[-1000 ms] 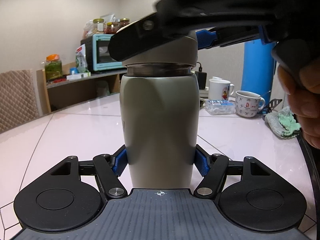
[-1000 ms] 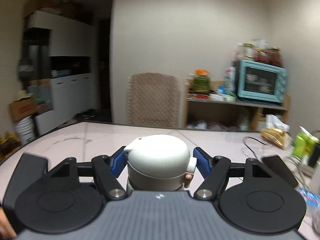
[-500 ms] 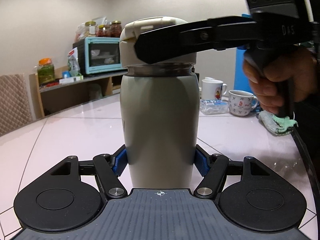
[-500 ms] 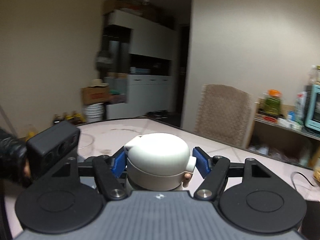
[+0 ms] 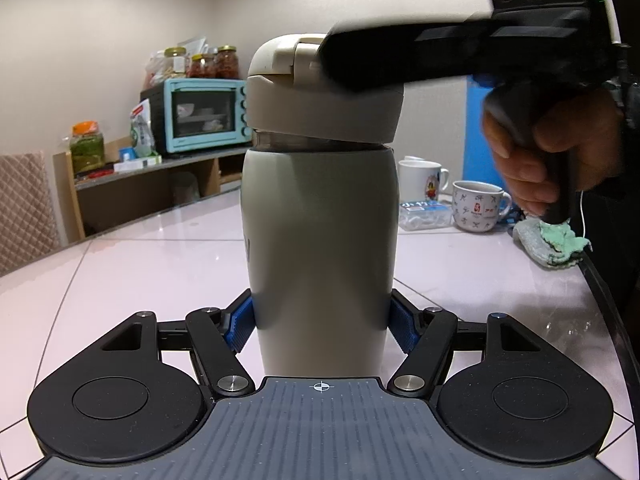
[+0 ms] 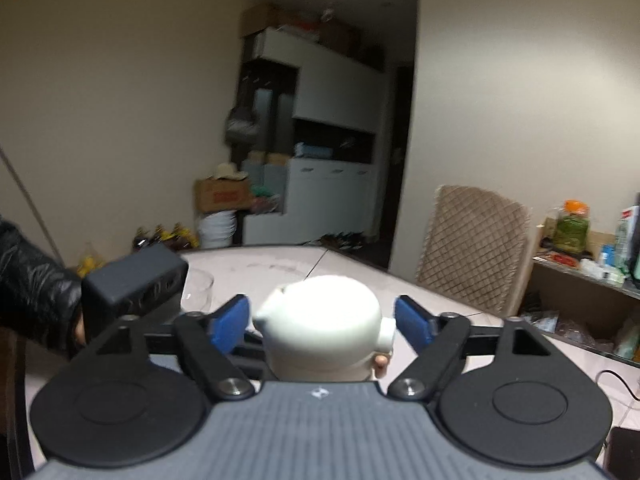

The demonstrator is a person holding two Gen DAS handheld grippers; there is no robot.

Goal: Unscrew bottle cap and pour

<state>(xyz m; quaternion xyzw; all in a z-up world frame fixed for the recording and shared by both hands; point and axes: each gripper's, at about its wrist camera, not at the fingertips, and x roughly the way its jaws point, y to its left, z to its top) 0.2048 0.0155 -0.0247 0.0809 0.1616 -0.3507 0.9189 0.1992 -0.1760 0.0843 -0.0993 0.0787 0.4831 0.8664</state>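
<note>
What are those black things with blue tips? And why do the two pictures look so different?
They are tongs, one in each of a person's hands, each with its own camera. The left camera shows the left tongs squeezing a grey bottle standing on the table. Behind it sit two mugs and a green cloth. The right camera looks over the bottle's cap. The right tongs are around it, but the blue pads have let go.
</note>
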